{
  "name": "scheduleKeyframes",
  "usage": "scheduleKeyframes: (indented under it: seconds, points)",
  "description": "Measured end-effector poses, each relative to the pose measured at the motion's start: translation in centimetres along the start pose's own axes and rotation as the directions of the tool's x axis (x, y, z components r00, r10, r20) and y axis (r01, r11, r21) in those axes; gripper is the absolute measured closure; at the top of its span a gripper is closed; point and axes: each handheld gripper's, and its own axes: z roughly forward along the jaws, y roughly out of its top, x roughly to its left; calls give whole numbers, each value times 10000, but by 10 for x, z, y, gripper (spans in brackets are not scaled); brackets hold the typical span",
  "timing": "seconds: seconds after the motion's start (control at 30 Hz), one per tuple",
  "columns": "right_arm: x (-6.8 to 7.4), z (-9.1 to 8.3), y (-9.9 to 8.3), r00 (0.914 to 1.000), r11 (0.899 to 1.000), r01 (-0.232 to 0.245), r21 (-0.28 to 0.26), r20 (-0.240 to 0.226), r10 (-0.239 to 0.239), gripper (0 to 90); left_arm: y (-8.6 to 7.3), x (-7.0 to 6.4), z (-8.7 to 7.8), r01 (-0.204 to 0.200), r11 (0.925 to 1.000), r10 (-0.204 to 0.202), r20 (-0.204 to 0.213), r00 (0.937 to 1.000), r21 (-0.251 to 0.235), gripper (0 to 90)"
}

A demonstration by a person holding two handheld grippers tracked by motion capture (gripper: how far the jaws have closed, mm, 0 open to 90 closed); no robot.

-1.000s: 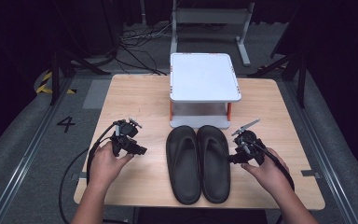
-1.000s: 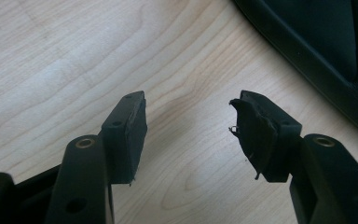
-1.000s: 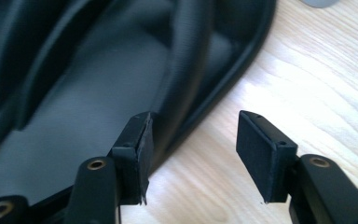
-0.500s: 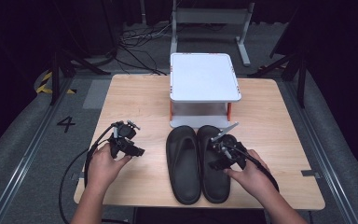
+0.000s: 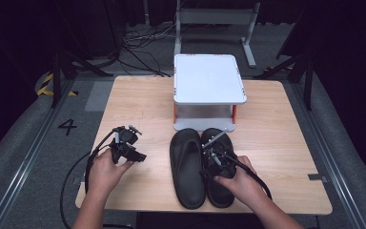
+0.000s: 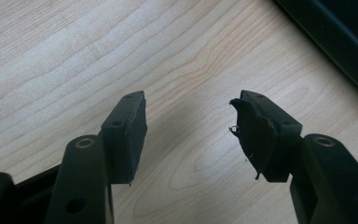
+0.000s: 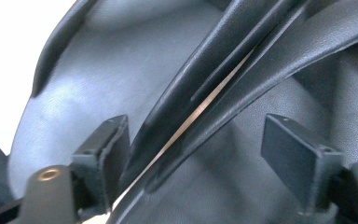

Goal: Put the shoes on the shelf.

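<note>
Slippers point(image 5: 201, 167), a black pair, lie side by side on the desk point(image 5: 276, 129) just in front of the white stand point(image 5: 208, 78).
Right gripper point(image 5: 213, 157) hovers over the right slipper point(image 5: 219, 143), jaws open astride its strap point(image 7: 205, 93), nothing pinched yet. The strap looks like soft, bendy rubber and the slipper light, so the strap near its middle seems the best hold; a grip on the sole edge might slip. Left gripper point(image 5: 132, 153) waits open above bare wood beside the pair. The right hand point(image 5: 238, 181) hides much of the right slipper's heel, and the strap's anchor points cannot be made out.
</note>
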Motion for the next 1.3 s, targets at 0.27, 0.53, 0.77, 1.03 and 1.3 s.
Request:
scheduleKeyframes:
  seconds: [0.27, 0.53, 0.77, 1.03, 1.3]
  points:
    - [11, 17, 6, 9993, 9999, 40, 124, 364, -44, 234, 1, 0, 4, -54, 9999, 53, 27, 10000, 160, 434]
    - [16, 24, 2, 9952, 9982, 590, 100, 780, -596, 163, 0, 1, 4, 8, 9999, -9, 70, 10000, 148, 436]
    - [10, 24, -2, 9980, 9986, 456, -270, 459, -444, 146, 0, 1, 4, -49, 9998, 47, 77, 10000, 176, 440]
    - [9, 23, -5, 9982, 9975, 299, -639, 536, -265, 211, 0, 2, 4, 97, 9998, -102, 311, 9995, 164, 444]
    - [10, 16, 0, 9969, 9972, -367, -654, 669, 411, 438, -1, 3, 3, 163, 9997, -169, 357, 9992, 173, 450]
